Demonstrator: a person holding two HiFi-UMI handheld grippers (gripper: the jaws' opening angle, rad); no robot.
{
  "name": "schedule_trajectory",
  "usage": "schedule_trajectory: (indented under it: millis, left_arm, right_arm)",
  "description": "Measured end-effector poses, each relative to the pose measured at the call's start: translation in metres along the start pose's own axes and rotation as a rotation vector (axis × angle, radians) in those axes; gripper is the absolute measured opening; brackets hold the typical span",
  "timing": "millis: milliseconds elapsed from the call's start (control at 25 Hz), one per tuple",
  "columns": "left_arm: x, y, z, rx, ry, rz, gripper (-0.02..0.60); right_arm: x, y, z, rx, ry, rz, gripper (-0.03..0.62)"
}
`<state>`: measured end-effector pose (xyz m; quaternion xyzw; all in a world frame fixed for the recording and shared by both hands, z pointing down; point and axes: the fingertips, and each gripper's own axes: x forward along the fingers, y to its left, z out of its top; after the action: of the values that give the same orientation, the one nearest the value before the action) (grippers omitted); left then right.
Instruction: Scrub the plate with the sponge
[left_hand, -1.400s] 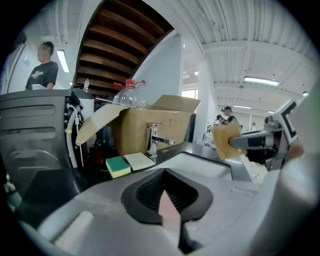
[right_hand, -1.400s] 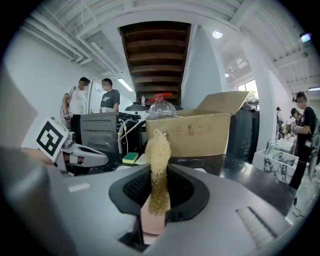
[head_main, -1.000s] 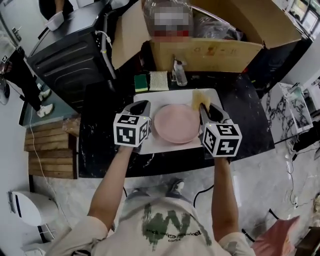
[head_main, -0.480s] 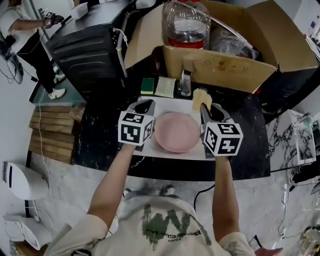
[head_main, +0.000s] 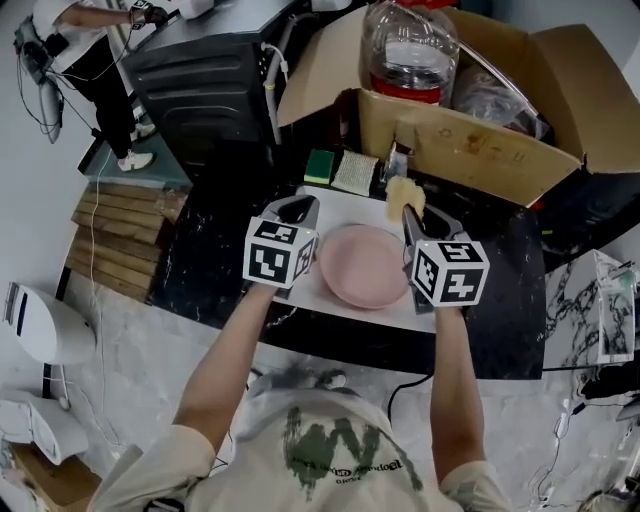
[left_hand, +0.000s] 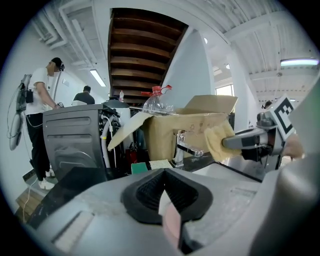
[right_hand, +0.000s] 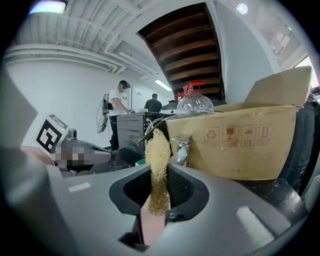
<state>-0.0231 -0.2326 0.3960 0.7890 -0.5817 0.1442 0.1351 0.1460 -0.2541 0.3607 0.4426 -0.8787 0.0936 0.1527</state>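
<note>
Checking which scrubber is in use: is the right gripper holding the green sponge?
No, the right gripper is shut on the yellow fibrous sponge; the green sponge lies on the counter.

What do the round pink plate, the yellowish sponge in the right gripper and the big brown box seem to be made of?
Round pink plate: smooth, even colour; plastic or glazed ceramic, cannot tell. Yellowish sponge, clamped in the right gripper: coarse tangled fibres, probably loofah or similar. Big brown box: cardboard, by its folded flaps and printed symbols.
</note>
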Motion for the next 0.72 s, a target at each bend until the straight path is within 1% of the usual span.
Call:
schedule_trajectory:
  millis: [200, 320, 600, 720]
  left_arm:
    - [-0.004, 0.01, -0.01, 0.0, 0.012, 0.019, 0.002]
    - [-0.004, 0.014, -0.017, 0.002, 0.023, 0.024, 0.002]
    - [0.005, 0.021, -0.031, 0.014, 0.046, -0.009, 0.002]
    - [0.014, 0.026, -0.035, 0.02, 0.046, -0.023, 0.002]
  right_arm:
    - [0.023, 0.019, -0.016, -0.024, 0.063, 0.073, 0.063]
    - [0.037, 0.029, -0.03, -0.013, 0.103, 0.104, 0.062]
    - [0.067, 0.055, -0.073, 0.003, 0.224, 0.174, 0.062]
    - [0.078, 0.057, -0.09, 0.009, 0.274, 0.173, 0.063]
